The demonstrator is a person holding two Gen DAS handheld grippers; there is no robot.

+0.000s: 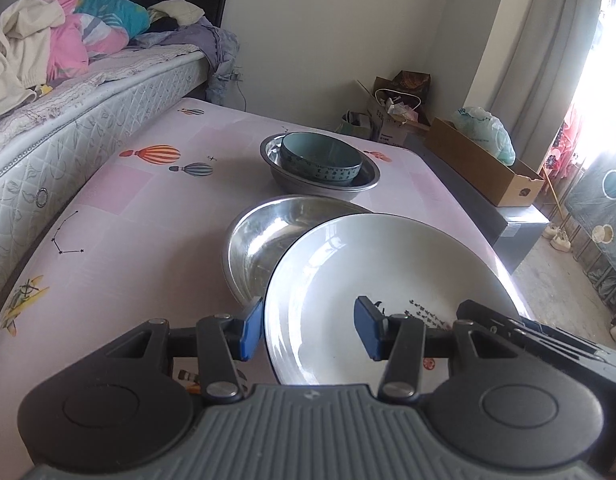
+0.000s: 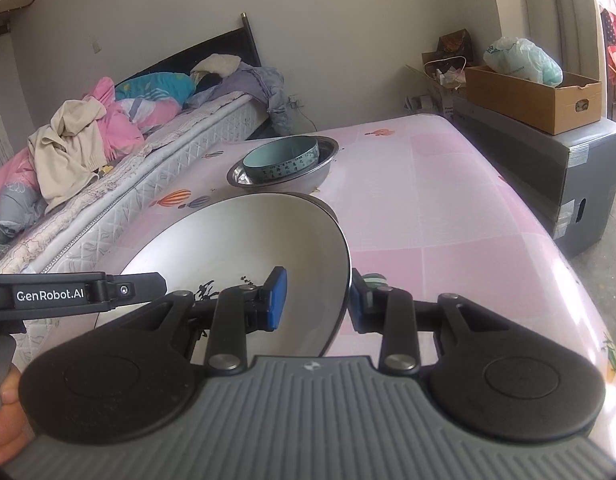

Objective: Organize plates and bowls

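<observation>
Much open pink table (image 2: pixel 448 200) is seen at right. One white plate (image 1: pixel 388 272) (tilted, frame centre) is gripped at opposite rims by the left gripper (image 1: pixel 310 330) and right gripper (image 2: pixel 318 300), above a steel bowl (image 1: pixel 264 236).

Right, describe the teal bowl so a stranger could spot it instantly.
Start at the pink balloon-print tablecloth beside the bed. Toward its far end stands a steel basin, beyond another, empty steel basin. The round teal ceramic bowl sits inside the far basin: the only coloured dish, with dark characters banding its outer wall.
</observation>
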